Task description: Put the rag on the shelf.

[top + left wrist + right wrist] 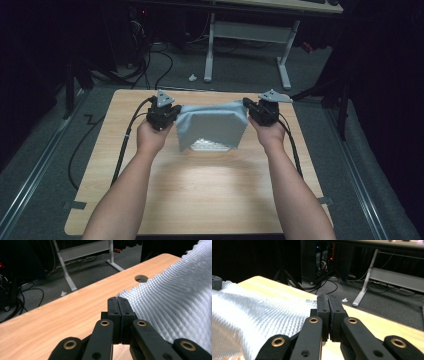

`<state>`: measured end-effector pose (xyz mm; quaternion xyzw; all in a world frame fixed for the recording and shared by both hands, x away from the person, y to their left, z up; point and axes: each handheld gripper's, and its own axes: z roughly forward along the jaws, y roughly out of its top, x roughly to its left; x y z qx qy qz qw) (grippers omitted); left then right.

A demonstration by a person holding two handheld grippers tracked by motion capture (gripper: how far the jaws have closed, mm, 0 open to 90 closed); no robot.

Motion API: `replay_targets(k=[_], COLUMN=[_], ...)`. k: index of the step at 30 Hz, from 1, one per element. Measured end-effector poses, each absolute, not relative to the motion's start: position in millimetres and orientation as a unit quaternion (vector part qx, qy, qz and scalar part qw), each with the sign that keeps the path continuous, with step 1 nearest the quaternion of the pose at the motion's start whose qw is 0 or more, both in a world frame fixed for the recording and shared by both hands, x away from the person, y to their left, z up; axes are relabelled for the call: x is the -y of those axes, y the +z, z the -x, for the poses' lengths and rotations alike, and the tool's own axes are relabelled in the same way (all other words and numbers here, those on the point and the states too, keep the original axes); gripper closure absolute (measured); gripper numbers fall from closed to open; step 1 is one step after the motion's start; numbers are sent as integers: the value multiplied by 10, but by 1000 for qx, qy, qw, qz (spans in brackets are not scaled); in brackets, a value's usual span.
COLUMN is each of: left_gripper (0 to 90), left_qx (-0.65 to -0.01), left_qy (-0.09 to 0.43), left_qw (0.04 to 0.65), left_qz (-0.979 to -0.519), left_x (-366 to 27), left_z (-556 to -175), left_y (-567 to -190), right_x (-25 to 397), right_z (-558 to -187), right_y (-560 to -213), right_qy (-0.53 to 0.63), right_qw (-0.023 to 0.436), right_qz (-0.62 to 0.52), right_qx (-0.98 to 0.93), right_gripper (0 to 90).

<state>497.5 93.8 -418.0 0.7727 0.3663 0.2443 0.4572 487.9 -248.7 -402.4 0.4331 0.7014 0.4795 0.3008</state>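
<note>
Both grippers are up over the far half of the wooden table (200, 200), with a pale grey waffle-weave cloth (212, 127) strung between them.

Left gripper (162, 116): jaws pressed together, clamped on one top corner of the cloth. In the left gripper view the fabric edge sits right at the jaw tips and spreads off to the right of them.

Right gripper (262, 112): jaws likewise closed, pinching the opposite top corner. In the right gripper view the cloth runs away to the left of the jaws.

The cloth's top edge is taut from jaw to jaw. The rest hangs below the jaws, and its lower edge meets the tabletop between the person's two hands.
</note>
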Motion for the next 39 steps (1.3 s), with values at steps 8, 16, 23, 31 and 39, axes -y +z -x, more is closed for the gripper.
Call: replay_targets(k=[8, 16, 23, 31, 39], left_gripper=[896, 896, 896, 896, 894], left_qx=[-365, -361, -364, -369, -370], left_qy=[221, 212, 200, 187, 184], left_qw=[469, 473, 469, 463, 460], left_qz=[-773, -775, -779, -784, -786], left_x=[-956, -934, -920, -885, -884], left_z=[-4790, -4747, -4743, -4732, -4718], left_y=[-4340, -4428, -4536, -4671, -4727], right_x=[2479, 2448, 2414, 2378, 2382], right_z=[-4692, -4618, -4621, -4632, -4663], right_y=[-4177, -4332, -4446, -4563, -4638], right_qy=[473, 461, 465, 455, 446], right_qw=[293, 288, 278, 269, 262], right_qz=[-436, -434, -440, -441, -449], right_qx=[-707, -718, -717, -725, -729], right_gripper=[897, 897, 896, 896, 896])
